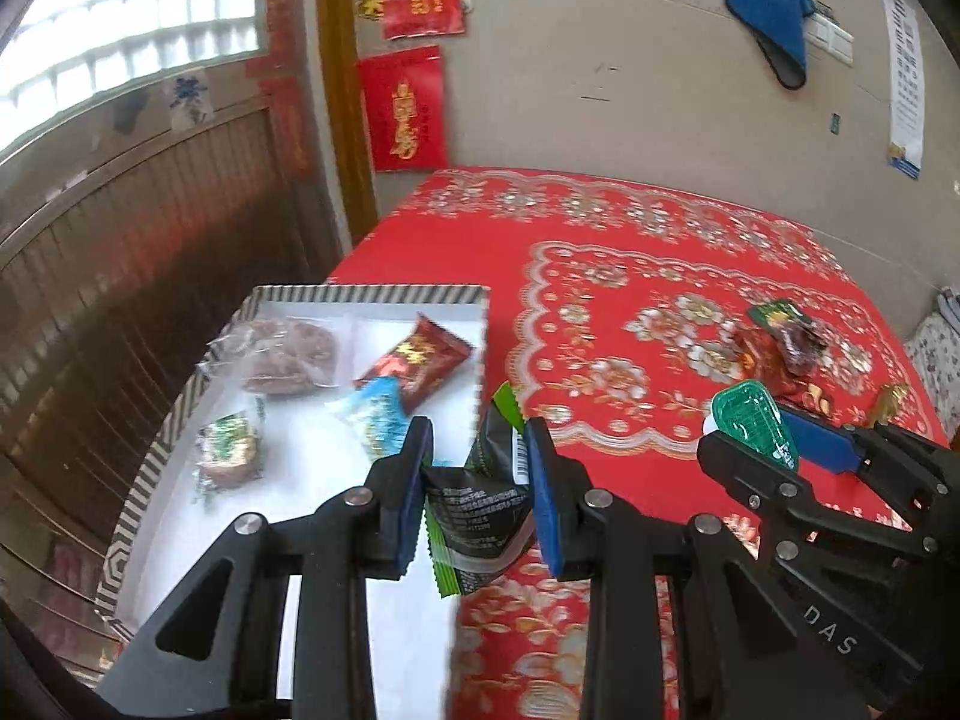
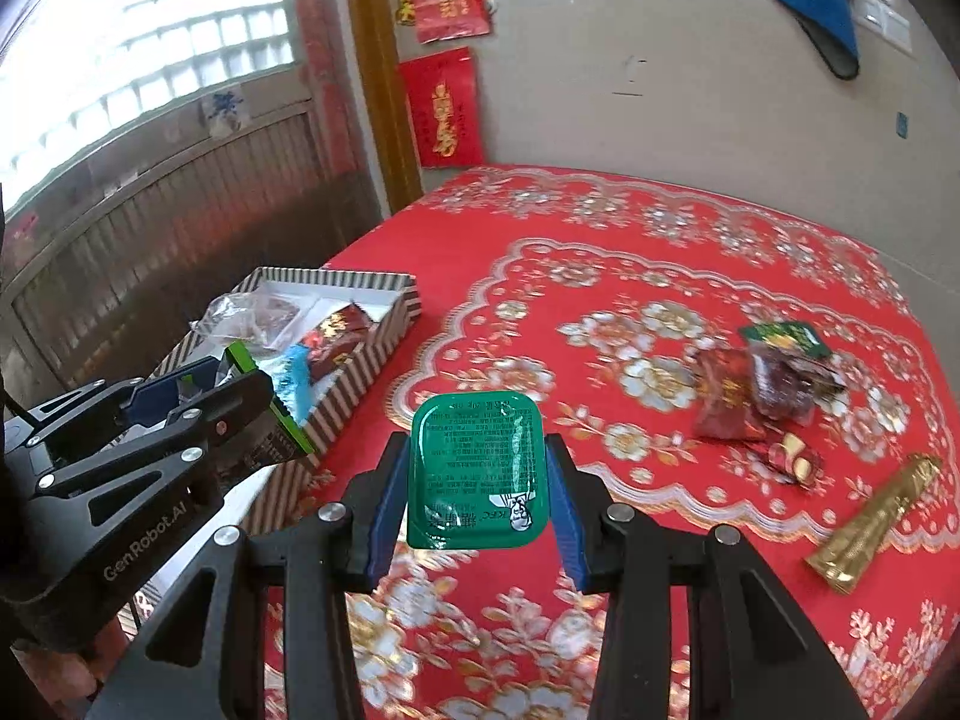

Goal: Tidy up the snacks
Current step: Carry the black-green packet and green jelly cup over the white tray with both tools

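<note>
Left gripper (image 1: 480, 456) clamped on dark packet (image 1: 480, 510), right gripper (image 2: 477, 480) on green sauce tub (image 2: 477, 468). Risk: thin packet slipping before reaching striped box (image 1: 144, 480).

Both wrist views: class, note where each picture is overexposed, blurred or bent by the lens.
Left wrist view: window blown out white; box snacks smeared; wall edges bowed by the fisheye. Right wrist view: window glare again; snack pile on the tablecloth blurred, while the green sauce tub stays sharp.

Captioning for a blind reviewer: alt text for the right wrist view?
The right gripper holds a green sauce tub above a red floral tablecloth. At left, the left gripper carries a dark packet by a striped snack box.
</note>
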`<state>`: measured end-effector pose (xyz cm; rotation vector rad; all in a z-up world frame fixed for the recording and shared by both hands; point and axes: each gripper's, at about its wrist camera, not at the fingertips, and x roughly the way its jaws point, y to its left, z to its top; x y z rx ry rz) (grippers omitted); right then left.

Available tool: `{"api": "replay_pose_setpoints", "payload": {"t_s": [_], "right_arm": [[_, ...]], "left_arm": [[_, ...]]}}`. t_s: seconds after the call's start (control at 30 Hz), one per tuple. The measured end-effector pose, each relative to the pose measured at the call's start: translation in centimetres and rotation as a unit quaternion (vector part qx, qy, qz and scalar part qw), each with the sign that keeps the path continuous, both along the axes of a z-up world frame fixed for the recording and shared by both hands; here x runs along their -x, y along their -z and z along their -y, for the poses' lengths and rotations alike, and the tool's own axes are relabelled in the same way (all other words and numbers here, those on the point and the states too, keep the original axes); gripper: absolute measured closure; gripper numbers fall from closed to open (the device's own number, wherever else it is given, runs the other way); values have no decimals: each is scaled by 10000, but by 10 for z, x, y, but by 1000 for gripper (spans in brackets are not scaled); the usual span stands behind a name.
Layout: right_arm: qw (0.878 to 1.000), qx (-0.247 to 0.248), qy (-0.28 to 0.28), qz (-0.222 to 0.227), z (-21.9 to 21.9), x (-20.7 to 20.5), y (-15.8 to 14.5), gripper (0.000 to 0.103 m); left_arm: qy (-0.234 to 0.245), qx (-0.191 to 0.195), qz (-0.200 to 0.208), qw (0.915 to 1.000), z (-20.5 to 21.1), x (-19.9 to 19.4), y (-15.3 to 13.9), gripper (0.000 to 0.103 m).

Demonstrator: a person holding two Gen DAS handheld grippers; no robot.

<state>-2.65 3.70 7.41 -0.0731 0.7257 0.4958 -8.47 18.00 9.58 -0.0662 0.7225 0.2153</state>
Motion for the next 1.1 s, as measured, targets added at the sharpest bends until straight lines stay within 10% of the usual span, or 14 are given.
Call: {"api": "replay_pose_setpoints", "payload": {"t_s": [1.1], "right_arm": [[9894,464,-1282,-493,-160,-24,27,60]], "left_arm": [[-1092,268,-428,9927,-136,35,41,70]]}}
